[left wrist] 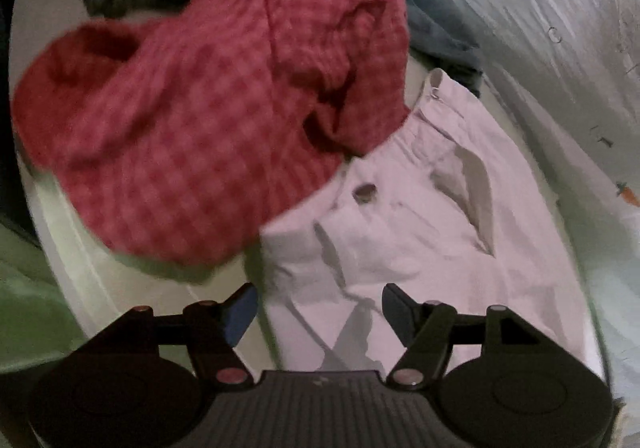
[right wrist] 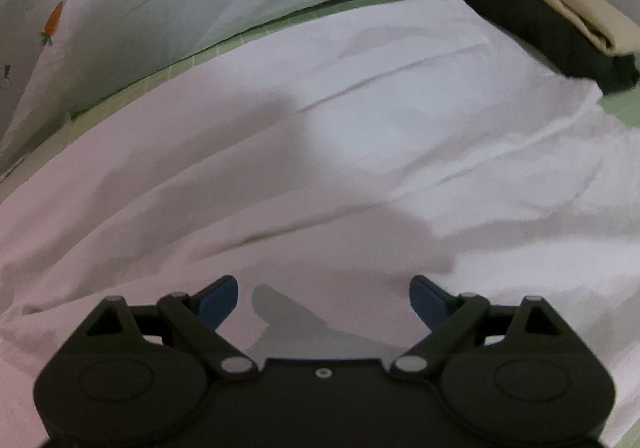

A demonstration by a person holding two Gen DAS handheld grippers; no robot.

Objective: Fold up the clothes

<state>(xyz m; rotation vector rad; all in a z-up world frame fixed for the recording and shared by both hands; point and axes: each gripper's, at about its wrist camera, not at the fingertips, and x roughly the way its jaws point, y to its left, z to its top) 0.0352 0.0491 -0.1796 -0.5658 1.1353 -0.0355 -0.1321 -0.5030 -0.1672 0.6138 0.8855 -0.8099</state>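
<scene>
Directly below the left hand-held gripper [left wrist: 320, 312], pale pink trousers [left wrist: 432, 232] are lying flat on the bed, their waistband, button [left wrist: 365, 193] and slanted pocket opening pointing toward the far edge. Both jaws of this unit are standing apart with nothing between them. A red checked garment [left wrist: 192, 120] is overlapping the waistband, with darker clothes heaped beyond it.

The right hand-held gripper [right wrist: 324, 300] is hovering over the trouser legs [right wrist: 360, 136], its jaws spread wide and empty.

The fabric is appearing light, soft and limp, creasing easily and sagging if lifted at one point. Gripping is probably best at the waistband corners or the leg hems, where doubled seams are giving the pads firmer material. A folded dark and tan stack [right wrist: 560, 28] is sitting near the far right corner.
</scene>
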